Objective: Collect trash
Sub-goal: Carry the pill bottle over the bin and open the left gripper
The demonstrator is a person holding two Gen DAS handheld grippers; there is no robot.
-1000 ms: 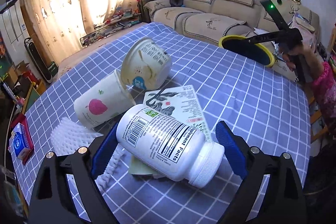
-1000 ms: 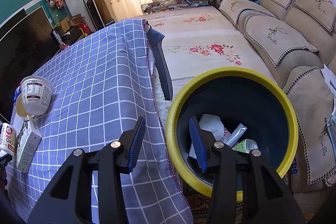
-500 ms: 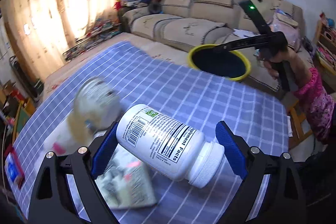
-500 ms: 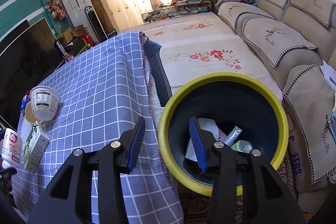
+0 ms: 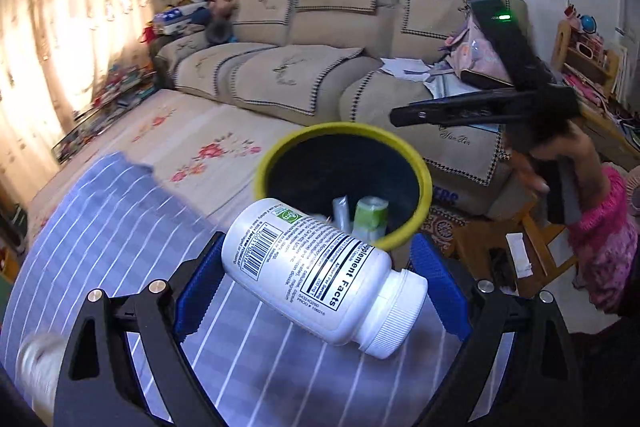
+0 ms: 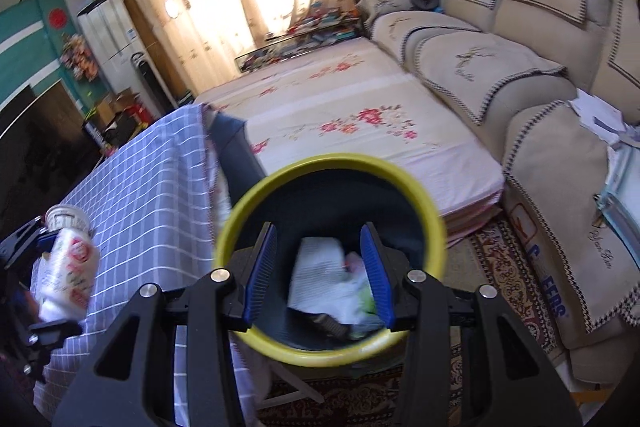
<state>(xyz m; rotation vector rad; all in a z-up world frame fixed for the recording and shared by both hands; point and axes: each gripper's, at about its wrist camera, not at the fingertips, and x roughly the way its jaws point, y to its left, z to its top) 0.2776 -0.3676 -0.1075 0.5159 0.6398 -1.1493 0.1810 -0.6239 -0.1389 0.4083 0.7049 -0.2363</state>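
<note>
A white supplement bottle (image 5: 324, 275) lies crosswise between the blue pads of my left gripper (image 5: 320, 247), which is shut on it above the table's edge. Just beyond it stands the yellow-rimmed dark bin (image 5: 400, 143), with a green wrapper (image 5: 370, 219) and other trash inside. In the right wrist view my right gripper (image 6: 320, 267) hangs open and empty over the bin (image 6: 332, 163), above white paper (image 6: 320, 275) in it. The held bottle (image 6: 68, 267) shows at that view's left edge. The right gripper (image 5: 480, 107) reaches over the bin's far side.
The blue checked tablecloth (image 6: 152, 195) ends beside the bin. A white tub (image 6: 66, 218) sits on it behind the bottle. A floral mat (image 6: 340, 115) and a beige sofa (image 5: 304, 39) lie beyond. A hand in a pink sleeve (image 5: 600, 219) holds the right gripper. A wooden stool (image 5: 516, 251) stands nearby.
My left gripper has carried the bottle away from the cups and carton, across the table to the bin. The right gripper has drawn back, so the bin now sits centred between its fingers.
</note>
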